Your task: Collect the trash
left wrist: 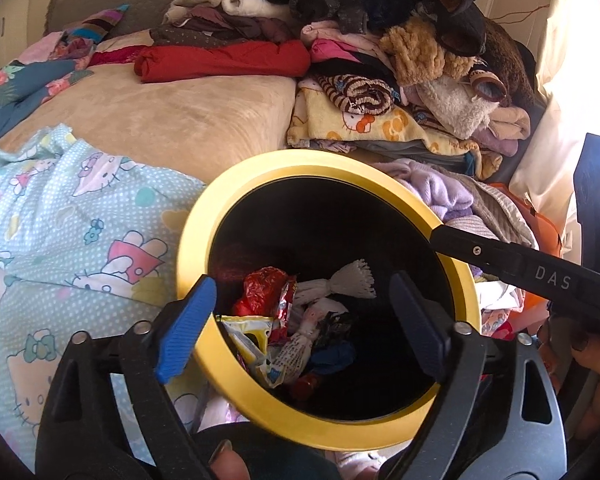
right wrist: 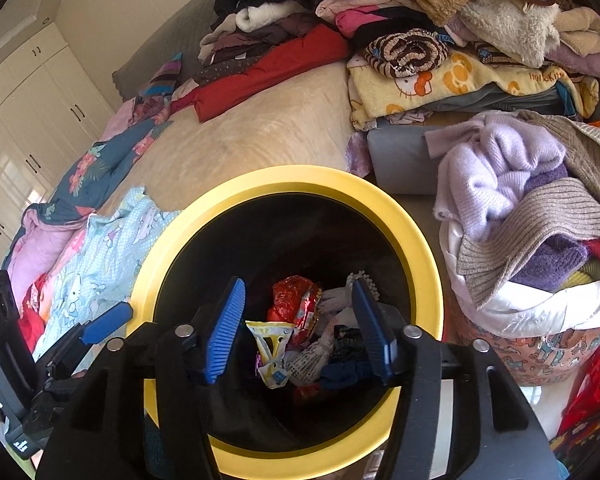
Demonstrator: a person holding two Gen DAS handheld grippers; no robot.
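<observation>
hovering wide open and empty over the yellow-rimmed bin of wrappers beside the bed, the right gripper might clip its rim and tip it.

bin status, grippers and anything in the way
Left gripper open, astride the near rim. Right gripper open, empty, over the mouth. Yellow-rimmed bin holds wrappers. Nothing blocking.
</observation>
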